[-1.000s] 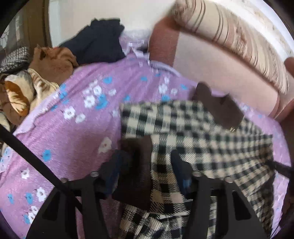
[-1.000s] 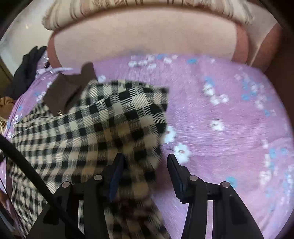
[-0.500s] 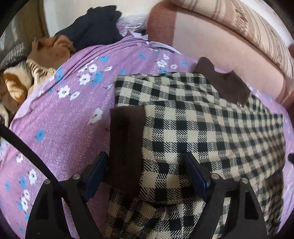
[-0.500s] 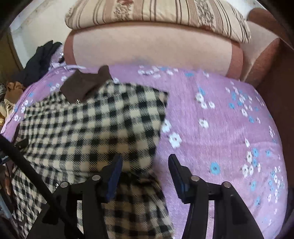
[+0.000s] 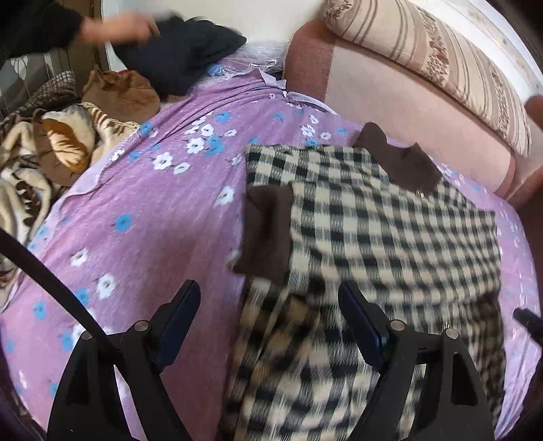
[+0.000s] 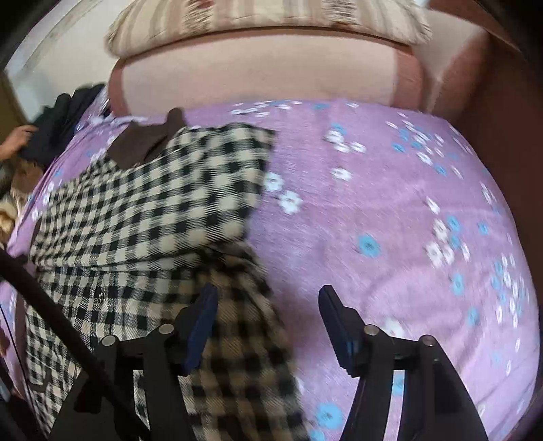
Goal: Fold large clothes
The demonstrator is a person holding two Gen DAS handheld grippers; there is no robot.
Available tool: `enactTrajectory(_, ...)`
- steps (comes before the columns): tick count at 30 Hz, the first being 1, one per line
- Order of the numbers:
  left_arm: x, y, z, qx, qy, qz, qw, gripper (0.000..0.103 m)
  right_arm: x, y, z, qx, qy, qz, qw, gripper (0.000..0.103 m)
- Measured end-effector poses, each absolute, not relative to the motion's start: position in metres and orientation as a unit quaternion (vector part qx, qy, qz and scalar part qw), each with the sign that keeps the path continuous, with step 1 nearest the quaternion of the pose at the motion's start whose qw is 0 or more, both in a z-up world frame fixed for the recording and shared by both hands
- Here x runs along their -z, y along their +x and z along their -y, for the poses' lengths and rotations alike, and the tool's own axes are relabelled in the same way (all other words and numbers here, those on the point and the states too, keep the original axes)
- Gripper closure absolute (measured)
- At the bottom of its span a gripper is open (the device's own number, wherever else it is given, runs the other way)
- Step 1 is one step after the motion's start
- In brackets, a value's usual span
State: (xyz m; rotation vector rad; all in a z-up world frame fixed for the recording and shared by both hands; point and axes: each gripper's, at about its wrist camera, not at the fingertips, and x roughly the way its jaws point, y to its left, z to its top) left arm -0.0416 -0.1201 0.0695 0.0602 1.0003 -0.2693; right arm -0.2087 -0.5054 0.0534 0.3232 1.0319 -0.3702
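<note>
- So, on the far left, a person's hand (image 5: 115, 29) rests on a dark garment (image 5: 180, 54) beside more heaped clothes (image 5: 51, 142); that pile, as far as you can judge, is yet to be folded.
- Your left tongs (image 5: 268, 315) have just been opening and stand spread. The coat's left edge runs between the pads, but neither pad presses on it.
- The checked coat (image 5: 390, 237) lies mid-bed on the purple floral sheet (image 5: 142, 217), both sleeves laid across its front, the brown cuff (image 5: 268, 230) on the left and the brown collar (image 5: 397, 159) towards the pillows.
- Your right tongs (image 6: 264, 319) have likewise been opening; the coat's right edge lies between the spread pads, unpinched.
- Judged from this, the sleeve folds are done; the lengthwise fold and stacking remain.
</note>
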Motion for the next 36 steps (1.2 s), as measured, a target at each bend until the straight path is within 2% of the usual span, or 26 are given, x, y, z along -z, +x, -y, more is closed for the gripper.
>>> enactTrajectory(7,-0.068,-0.080,0.106,0.138,0.033,-0.483,0.864,0.021,-0.044,-0.227,0.522,0.179,0.199,-0.475,0.838,0.034)
enactTrajectory(10,-0.062,-0.090,0.100,0.138,0.027,-0.490,0.860,0.021,-0.040,-0.213,0.514,0.171,0.192,-0.471,0.844,0.029)
enactTrajectory(16,-0.051,-0.088,0.097,0.127,0.029,-0.494,0.859,0.021,-0.014,-0.168,0.505,0.169,0.153,-0.477,0.849,0.029)
enactTrajectory(18,-0.049,-0.084,0.096,0.127,0.020,-0.499,0.857,0.021,-0.011,-0.159,0.506,0.172,0.155,-0.463,0.855,0.048)
enactTrajectory(19,-0.048,-0.083,0.096,0.128,0.018,-0.500,0.857,0.021,-0.013,-0.159,0.509,0.167,0.170,-0.450,0.861,0.074)
enactTrajectory(20,-0.048,-0.081,0.097,0.128,0.017,-0.500,0.856,0.021,-0.017,-0.161,0.513,0.159,0.198,-0.432,0.865,0.085)
enactTrajectory(25,-0.050,-0.076,0.097,0.131,0.017,-0.494,0.859,0.021,-0.017,-0.174,0.516,0.214,0.197,-0.430,0.855,0.103)
enactTrajectory(27,-0.051,-0.073,0.094,0.126,0.013,-0.493,0.861,0.021,-0.003,-0.188,0.537,0.265,0.218,-0.440,0.830,0.103)
enactTrajectory(30,-0.051,-0.071,0.091,0.123,-0.001,-0.497,0.859,0.021,-0.001,-0.204,0.563,0.237,0.295,-0.425,0.823,0.103)
enactTrajectory(32,-0.053,-0.071,0.087,0.121,-0.011,-0.495,0.860,0.021,-0.019,-0.205,0.558,0.229,0.276,-0.413,0.837,0.100)
enactTrajectory(33,-0.054,-0.071,0.086,0.119,-0.015,-0.494,0.861,0.021,-0.028,-0.203,0.552,0.219,0.260,-0.410,0.846,0.093)
enactTrajectory(35,-0.054,-0.073,0.086,0.118,-0.016,-0.495,0.861,0.021,-0.037,-0.197,0.535,0.197,0.232,-0.423,0.854,0.027)
enactTrajectory(36,-0.054,-0.074,0.086,0.120,-0.015,-0.496,0.860,0.021,-0.039,-0.196,0.523,0.188,0.212,-0.422,0.861,0.025)
